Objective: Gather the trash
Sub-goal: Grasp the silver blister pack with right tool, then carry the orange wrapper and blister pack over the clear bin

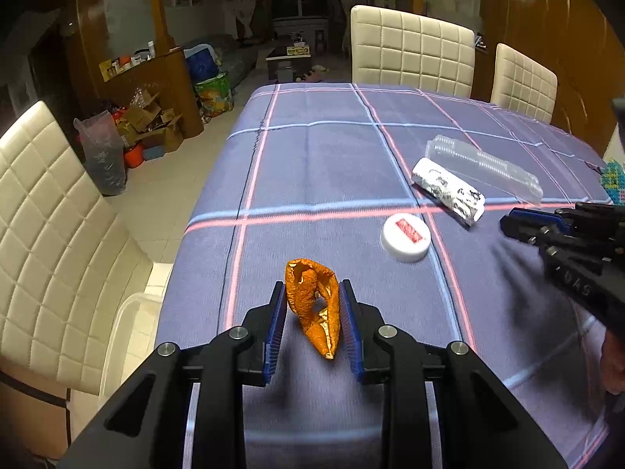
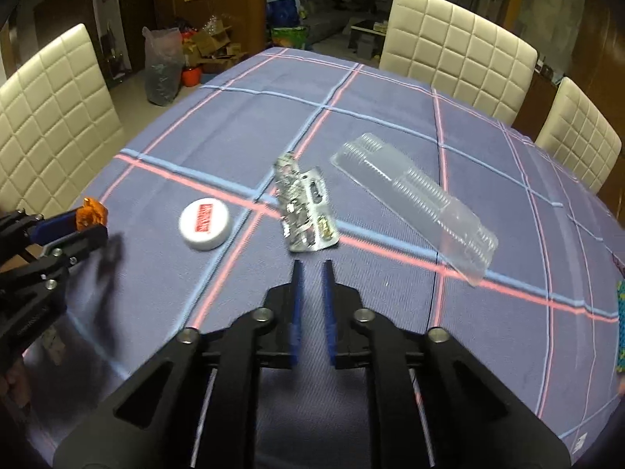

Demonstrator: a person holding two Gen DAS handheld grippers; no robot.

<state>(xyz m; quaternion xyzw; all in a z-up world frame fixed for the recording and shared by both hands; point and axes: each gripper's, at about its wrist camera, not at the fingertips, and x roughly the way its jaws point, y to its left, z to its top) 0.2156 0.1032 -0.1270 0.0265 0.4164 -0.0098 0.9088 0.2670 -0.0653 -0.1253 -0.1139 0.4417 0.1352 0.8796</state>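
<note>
Left gripper [image 1: 312, 305] is clamping the orange wrapper [image 1: 314, 305], holding it above the surface [image 1: 312, 156] just short of the white cap [image 1: 406, 237]. Right gripper [image 2: 311, 273] is sitting fully closed, empty, near the cap. Next: bin the wrapper; I'm not seeing a bin.

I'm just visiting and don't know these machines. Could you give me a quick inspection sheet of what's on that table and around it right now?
Surface: table under a purple checked tablecloth.
Job's things: orange wrapper; white cap; crumpled foil pack; clear plastic tray.
Clutter: colourful item at the right edge, unclear what.
Grippers: left tongs shut on the orange wrapper; right tongs shut, empty, just short of the foil pack.
Cables: nothing seen.
Surroundings: cream quilted chairs; boxes and a plastic bag on the floor.
</note>
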